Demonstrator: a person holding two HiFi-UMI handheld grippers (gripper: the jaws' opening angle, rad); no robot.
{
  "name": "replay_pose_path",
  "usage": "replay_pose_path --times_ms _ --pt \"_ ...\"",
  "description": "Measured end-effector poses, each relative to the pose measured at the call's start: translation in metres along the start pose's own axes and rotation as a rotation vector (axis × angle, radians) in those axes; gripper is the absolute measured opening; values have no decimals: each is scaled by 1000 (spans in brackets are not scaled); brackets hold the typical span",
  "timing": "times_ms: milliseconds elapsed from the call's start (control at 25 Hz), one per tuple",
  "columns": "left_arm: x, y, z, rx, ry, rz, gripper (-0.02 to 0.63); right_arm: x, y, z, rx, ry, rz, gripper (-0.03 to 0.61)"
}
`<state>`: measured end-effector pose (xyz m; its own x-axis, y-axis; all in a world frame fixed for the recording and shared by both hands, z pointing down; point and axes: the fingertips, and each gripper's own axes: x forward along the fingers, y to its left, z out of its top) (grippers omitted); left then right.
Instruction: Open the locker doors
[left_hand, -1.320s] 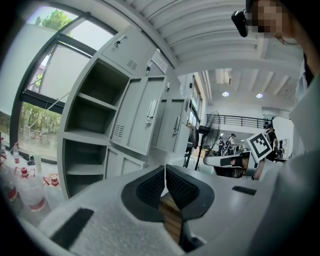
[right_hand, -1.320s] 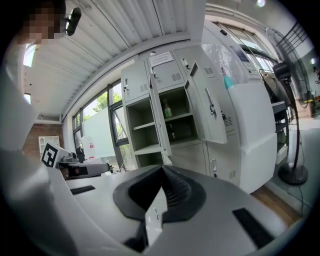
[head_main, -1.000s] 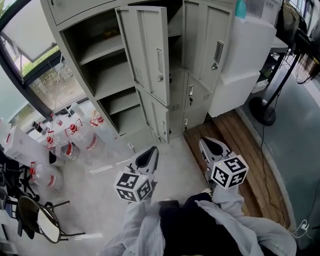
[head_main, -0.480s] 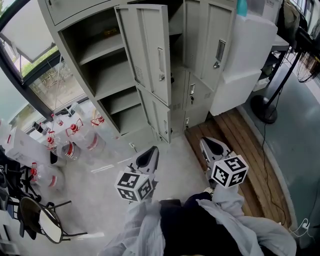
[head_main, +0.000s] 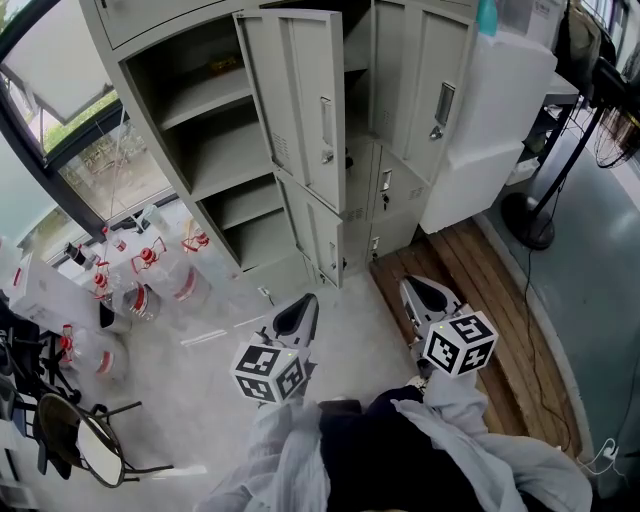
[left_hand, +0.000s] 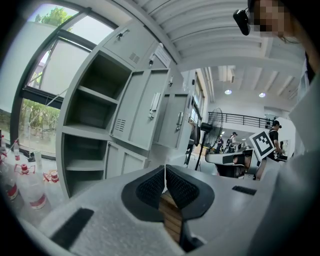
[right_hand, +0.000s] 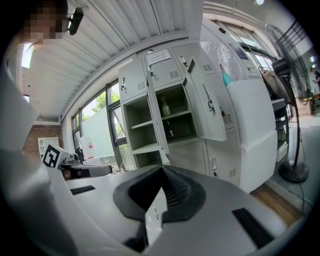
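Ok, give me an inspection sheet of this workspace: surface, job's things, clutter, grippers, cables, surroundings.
Surface: pale concrete floor, wooden decking at right.
Job's things: locker, left doors swung open, upper right door open, small lower right doors shut.
Clutter: red-capped plastic bottles on the floor.
Grippers: left gripper and right gripper both shut, empty, held low.
Cables: thin cable over the decking.
Surroundings: white cabinet, fan stand, chair.

I'm holding both grippers low in front of me, side by side and a bit apart; left gripper is sitting with its jaws pressed together, nothing between them; right gripper is likewise closed and empty; both are pointing forward.
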<state>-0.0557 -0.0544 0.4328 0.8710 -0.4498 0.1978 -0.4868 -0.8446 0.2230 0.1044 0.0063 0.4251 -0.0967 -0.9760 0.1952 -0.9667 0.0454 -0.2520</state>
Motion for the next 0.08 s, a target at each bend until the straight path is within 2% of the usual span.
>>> replay_pose_path --times_ms 80 --pt "0 0 -1 -1 2 0 14 1 0 0 -1 -1 -1 0"
